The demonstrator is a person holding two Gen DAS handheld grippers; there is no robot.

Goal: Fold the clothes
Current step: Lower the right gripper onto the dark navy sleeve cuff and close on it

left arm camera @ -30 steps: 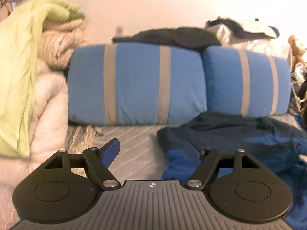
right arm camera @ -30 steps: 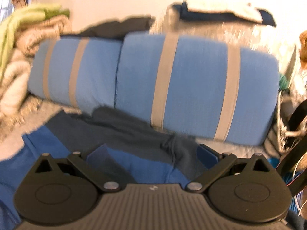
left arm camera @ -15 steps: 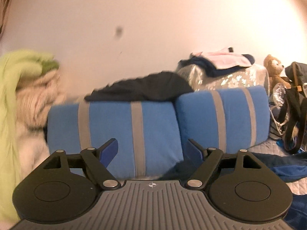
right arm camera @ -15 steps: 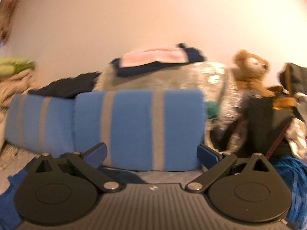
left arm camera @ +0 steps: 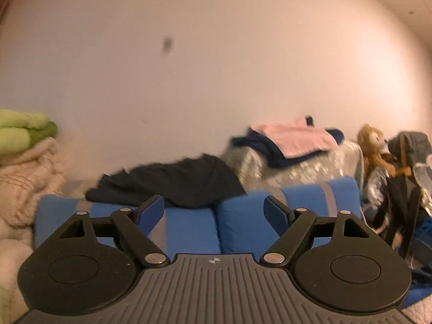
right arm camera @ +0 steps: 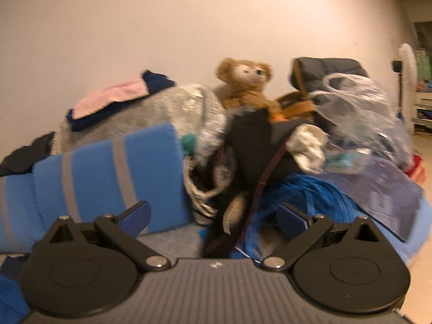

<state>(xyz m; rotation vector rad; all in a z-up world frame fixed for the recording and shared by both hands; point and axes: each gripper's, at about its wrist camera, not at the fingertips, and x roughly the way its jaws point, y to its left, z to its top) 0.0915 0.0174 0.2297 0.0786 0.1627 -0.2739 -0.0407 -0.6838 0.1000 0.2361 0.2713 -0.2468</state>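
Observation:
My left gripper (left arm camera: 214, 212) is raised in front of two blue pillows with grey stripes (left arm camera: 189, 226); its jaws are opening and hold nothing. A dark garment (left arm camera: 172, 183) lies on top of the pillows. Behind it a pink cloth on navy clothes (left arm camera: 294, 139) rests on a silvery bundle. My right gripper (right arm camera: 213, 217) is open and empty, aimed at a heap at the bed's right end. There a blue knit garment (right arm camera: 310, 191) lies under a black bag with brown straps (right arm camera: 253, 145). A corner of the blue and dark garment (right arm camera: 10, 289) shows at lower left.
A brown teddy bear (right arm camera: 245, 83) sits atop the heap beside a clear plastic bag (right arm camera: 359, 100) and a dark backpack. Cream and green blankets (left arm camera: 24, 156) are stacked at far left. A plain wall fills the background. A fan and floor (right arm camera: 407, 62) show at far right.
Both grippers rose and tilted up off the blue and dark garment on the bed. The left view now shows mostly wall; the right swung rightward to the heap with the teddy bear.

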